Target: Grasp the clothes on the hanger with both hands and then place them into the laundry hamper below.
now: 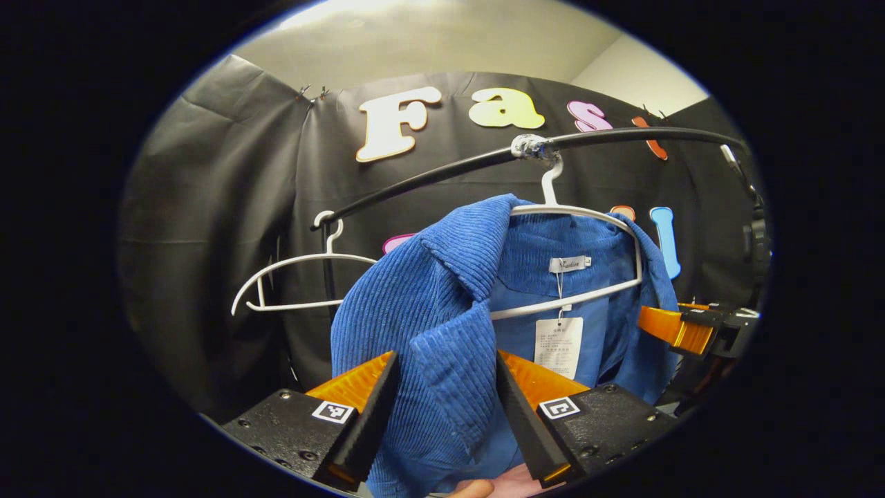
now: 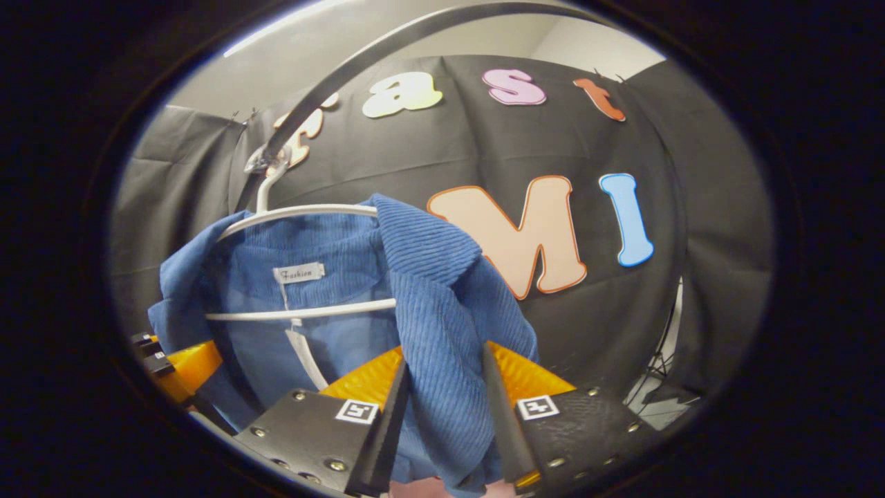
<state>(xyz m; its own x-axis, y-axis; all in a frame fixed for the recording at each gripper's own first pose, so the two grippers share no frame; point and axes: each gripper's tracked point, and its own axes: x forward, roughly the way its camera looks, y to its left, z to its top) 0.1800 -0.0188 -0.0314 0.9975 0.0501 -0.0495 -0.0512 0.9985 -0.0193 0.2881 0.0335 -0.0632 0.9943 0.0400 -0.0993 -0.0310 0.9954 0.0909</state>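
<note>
Your blue corduroy jacket (image 1: pixel 442 325) hangs on a white hanger (image 1: pixel 588 214), its hook over the black rail (image 1: pixel 429 176) near the rail's joint, with the collar and both front edges draped forward off the hanger's shoulders. A paper tag (image 1: pixel 559 346) dangles inside the open front. No hamper is in sight, so you have to trust that it sits below.

Your left gripper (image 1: pixel 446 401) has its jaws on either side of the thick fold of one front edge, the cloth filling the gap between them; it looks pinched, though a firm squeeze cannot be confirmed. Your right gripper (image 2: pixel 442 408) holds the other front edge the same way, cloth bunched between the jaws.

To do this well, make sure each grip bites into the doubled fold, not just the outer rib of cloth. Lift both sides together and slightly outward so the shoulders clear the hanger's ends; pulling straight down would likely drag the hanger along or swing it on the rail. Keep the two hands level. Mind the empty white hanger (image 1: pixel 297 277) near the rail's end post, as the cloth could snag it
</note>
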